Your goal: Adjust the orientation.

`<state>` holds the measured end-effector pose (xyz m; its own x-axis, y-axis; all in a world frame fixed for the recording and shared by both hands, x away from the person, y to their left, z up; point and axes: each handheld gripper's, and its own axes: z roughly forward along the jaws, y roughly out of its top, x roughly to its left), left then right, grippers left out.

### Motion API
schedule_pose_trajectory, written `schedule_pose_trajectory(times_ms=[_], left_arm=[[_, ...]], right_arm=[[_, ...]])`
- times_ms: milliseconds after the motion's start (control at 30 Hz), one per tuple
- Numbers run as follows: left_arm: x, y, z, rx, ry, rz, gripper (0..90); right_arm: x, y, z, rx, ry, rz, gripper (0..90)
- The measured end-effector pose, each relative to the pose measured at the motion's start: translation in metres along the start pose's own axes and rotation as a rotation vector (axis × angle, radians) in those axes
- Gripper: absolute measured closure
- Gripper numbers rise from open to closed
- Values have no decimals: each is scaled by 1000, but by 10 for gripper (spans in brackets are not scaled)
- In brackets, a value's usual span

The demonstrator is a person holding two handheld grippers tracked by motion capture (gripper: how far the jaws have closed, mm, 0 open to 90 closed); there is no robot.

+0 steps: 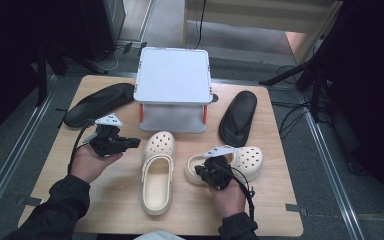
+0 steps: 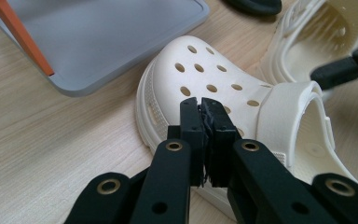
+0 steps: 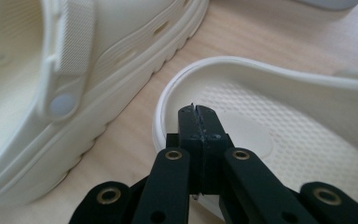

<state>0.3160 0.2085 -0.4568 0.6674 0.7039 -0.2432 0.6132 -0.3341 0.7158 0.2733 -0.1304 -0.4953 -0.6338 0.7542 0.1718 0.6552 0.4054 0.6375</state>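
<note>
Two cream clogs lie on the wooden table. One clog (image 1: 157, 170) points away from me in the middle; the other clog (image 1: 242, 161) lies to its right, toe to the right. My left gripper (image 1: 132, 142) is shut and empty, its tips (image 2: 201, 103) just short of the middle clog's holed toe (image 2: 200, 70). My right gripper (image 1: 211, 172) is shut too. Its tips (image 3: 196, 112) hover at the heel rim of the right clog (image 3: 261, 93), with nothing between the jaws. The middle clog's side and strap (image 3: 98, 70) are at the left of the right gripper view.
A grey two-level stand (image 1: 174, 75) with orange legs sits at the back middle of the table (image 1: 110, 200). Black slippers lie either side of it, one on the left (image 1: 100, 102) and one on the right (image 1: 238, 116). Dark stands and cables ring the table.
</note>
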Motion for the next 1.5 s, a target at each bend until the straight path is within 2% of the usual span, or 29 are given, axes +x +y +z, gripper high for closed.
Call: schedule_pose_trajectory(times_ms=[167,333,500,633,700,800,833,900,967,1100,1133,1233,1300,1333,1367,1400,1433,1467,1500], left_arm=[[-1,0,2,4,2,3,883],[-1,0,3,9,1,1,883],[-2,0,4,11,1,3,883],[-2,0,4,10,1,1,882],[-2,1,4,11,1,3,882],[-2,1,5,11,-2,4,882],[-2,1,5,12,-4,0,883],[-2,1,5,11,-2,2,882],[-1,1,4,9,2,3,883],[-1,1,4,5,1,-2,883],[-1,1,3,3,1,-4,882],[-1,1,4,8,3,0,883],[-1,1,4,8,1,1,882],[-1,1,4,10,1,2,882],[-1,1,5,11,0,3,882],[-1,1,5,12,-2,3,883],[-1,1,5,12,-2,3,883],[-1,0,4,10,3,5,883],[-1,0,4,10,3,5,883]], right_arm=[[11,-17,-11,7,28,-15,900],[18,-34,-22,13,59,-11,900],[17,-49,-34,15,79,10,900],[17,-56,-40,19,81,7,900],[16,-59,-47,-17,92,9,900],[16,-54,-56,-64,86,7,900],[13,-47,-67,-98,72,1,900],[8,-41,-80,-133,49,2,900],[5,-39,-87,-145,33,9,900],[-19,-37,-104,-172,-30,47,900],[-33,-40,-107,-173,-62,73,900],[-51,-45,-108,-175,-106,116,900],[-56,-47,-107,-171,-111,127,900],[-67,-50,-102,-151,-137,141,900],[-67,-50,-102,-151,-137,141,900],[-77,-54,-98,-129,-166,160,900],[-77,-54,-98,-129,-166,160,900],[-86,-59,-95,-118,-174,195,900],[-89,-61,-94,-115,-179,202,900]])
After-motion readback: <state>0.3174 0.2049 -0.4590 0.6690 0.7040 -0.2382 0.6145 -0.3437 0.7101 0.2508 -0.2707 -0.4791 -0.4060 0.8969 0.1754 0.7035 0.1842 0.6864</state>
